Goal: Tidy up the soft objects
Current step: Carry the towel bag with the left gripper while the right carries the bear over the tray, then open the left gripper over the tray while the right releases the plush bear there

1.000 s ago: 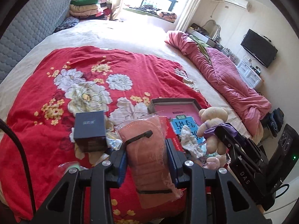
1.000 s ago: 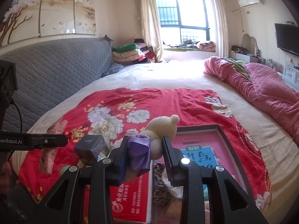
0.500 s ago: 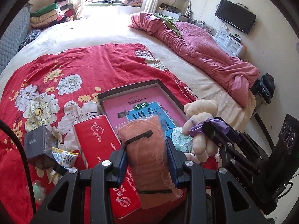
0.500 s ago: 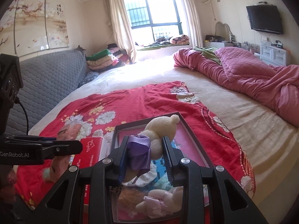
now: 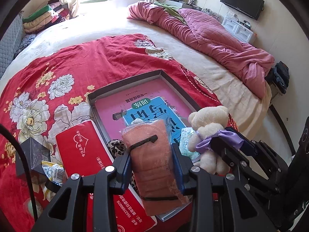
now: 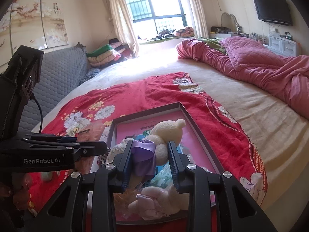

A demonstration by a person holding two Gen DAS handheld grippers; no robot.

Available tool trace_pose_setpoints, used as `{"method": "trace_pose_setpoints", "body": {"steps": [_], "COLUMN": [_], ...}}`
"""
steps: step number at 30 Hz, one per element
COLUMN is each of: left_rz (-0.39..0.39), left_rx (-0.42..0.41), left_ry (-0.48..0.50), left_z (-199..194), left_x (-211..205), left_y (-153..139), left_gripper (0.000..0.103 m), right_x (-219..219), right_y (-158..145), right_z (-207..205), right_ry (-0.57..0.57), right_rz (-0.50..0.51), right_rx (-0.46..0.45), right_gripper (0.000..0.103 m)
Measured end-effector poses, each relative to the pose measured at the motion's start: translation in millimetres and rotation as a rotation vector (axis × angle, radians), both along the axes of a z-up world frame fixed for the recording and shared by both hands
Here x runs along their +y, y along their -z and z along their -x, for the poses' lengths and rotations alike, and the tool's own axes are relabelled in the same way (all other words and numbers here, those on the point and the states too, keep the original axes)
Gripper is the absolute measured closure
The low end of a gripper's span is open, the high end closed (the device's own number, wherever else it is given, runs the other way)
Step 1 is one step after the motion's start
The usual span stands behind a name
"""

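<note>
Sunlit bedroom: on a bed spread with a red floral blanket, a shallow grey tray holds a pink book. Left gripper, jaws clamped on a bagged orange mask, hangs over the tray's near end; right gripper grips a cream teddy bear above it.

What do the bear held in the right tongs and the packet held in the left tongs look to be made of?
The bear: cream plush, fuzzy nap, with a shiny purple ribbon, probably satin. The packet: orange-brown fabric, likely a face mask, inside clear glossy plastic film that glints at its edges.
</note>
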State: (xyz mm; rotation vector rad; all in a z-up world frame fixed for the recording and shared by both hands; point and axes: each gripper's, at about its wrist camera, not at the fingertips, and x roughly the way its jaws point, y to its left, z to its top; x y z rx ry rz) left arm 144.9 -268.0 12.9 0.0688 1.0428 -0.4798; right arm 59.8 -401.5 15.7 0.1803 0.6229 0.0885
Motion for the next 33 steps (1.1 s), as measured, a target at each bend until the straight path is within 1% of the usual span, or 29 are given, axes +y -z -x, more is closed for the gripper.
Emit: {"method": "trace_pose_setpoints", "body": {"steps": [10, 13, 20, 28, 30, 33], "left_rz": [-0.007, -0.008, -0.002, -0.005, 0.0, -0.009], "left_rx": [0.053, 0.07, 0.085, 0.095, 0.097, 0.092], "left_ry": [0.024, 0.032, 0.031, 0.041, 0.039, 0.041], "left_z": [-10.4, -13.0, -17.8, -19.3, -19.2, -18.9], "left_x": [-9.9, -12.6, -12.6, -16.8, -17.1, -18.1], "left_y": [22.2, 28.3, 35.8, 40.2, 40.5, 40.4], "left_gripper": [0.065, 0.065, 0.065, 0.064, 0.064, 0.064], "right_x": [2.1, 3.4, -0.2, 0.9, 0.8, -0.5], "right_y": [19.3, 24.5, 33.1, 29.5, 27.2, 24.3], "right_z": [-10.0, -11.9, -14.6, -12.6, -11.3, -9.3], "right_ry": [-0.032, -0.035, -0.028, -0.011, 0.002, 0.024], "right_rz": [0.008, 0.017, 0.015, 0.042, 0.058, 0.081], "right_rx": [0.067, 0.087, 0.12, 0.117, 0.109, 0.093], "right_gripper": [0.067, 0.065, 0.064, 0.053, 0.043, 0.037]}}
